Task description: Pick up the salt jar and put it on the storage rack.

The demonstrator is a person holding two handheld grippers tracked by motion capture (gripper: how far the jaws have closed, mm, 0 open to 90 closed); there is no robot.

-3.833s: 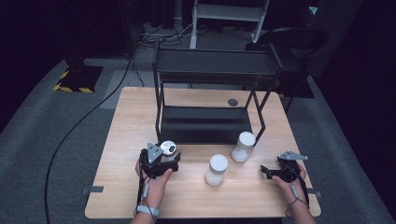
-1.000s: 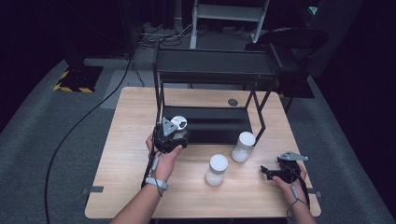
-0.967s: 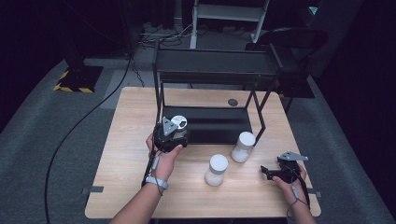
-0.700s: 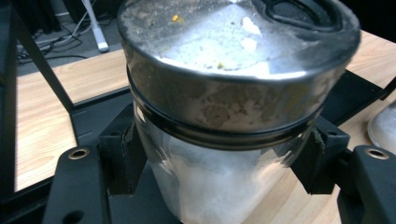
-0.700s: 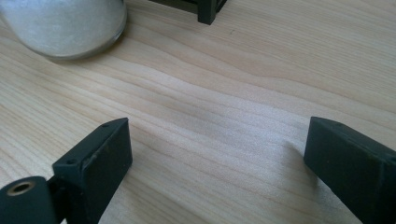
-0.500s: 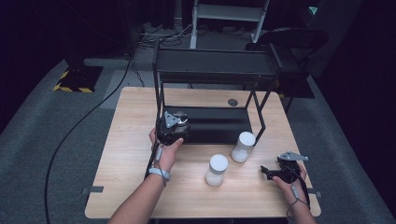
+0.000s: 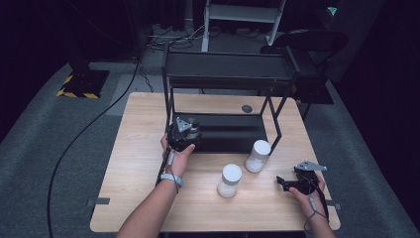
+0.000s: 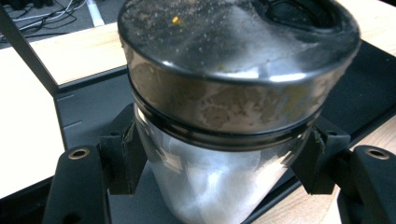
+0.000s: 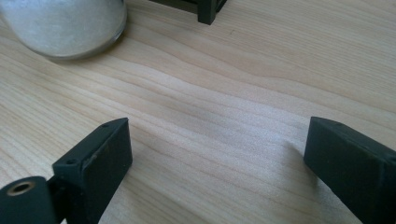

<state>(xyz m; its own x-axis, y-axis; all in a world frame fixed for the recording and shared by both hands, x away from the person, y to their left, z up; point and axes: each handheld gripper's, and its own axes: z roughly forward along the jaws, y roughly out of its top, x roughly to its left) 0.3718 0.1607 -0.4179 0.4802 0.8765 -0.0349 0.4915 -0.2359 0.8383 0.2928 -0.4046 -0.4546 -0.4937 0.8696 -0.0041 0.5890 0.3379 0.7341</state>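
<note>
Pinching a clear jar (image 8: pixel 219 158) just below its dark metal lid, the left gripper (image 7: pixel 182 133) has both pads pressed against the glass sides; no label or writing can be read on the jar or lid, only dust and a yellow speck on the lid's top. In the high view this gripper sits at the near left corner of the black rack's (image 7: pixel 223 79) lower shelf (image 7: pixel 233 134), and the left gripper view shows the jar's base over that shelf's near edge; whether it rests on the shelf cannot be told. The left hand (image 7: pixel 177 153) wraps the gripper from the near side, the forearm reaching far across the wooden table (image 7: pixel 138 148) with a band at the wrist.

At the near right, the right gripper (image 7: pixel 285 182) lies low over the table, jaws spread with bare wood between them, pointing left, the right hand (image 7: pixel 307 191) behind it. Two white-capped jars stand between the hands: one (image 7: pixel 230 180) near the middle, the other (image 7: pixel 257 155) beside the rack's right near leg.
</note>
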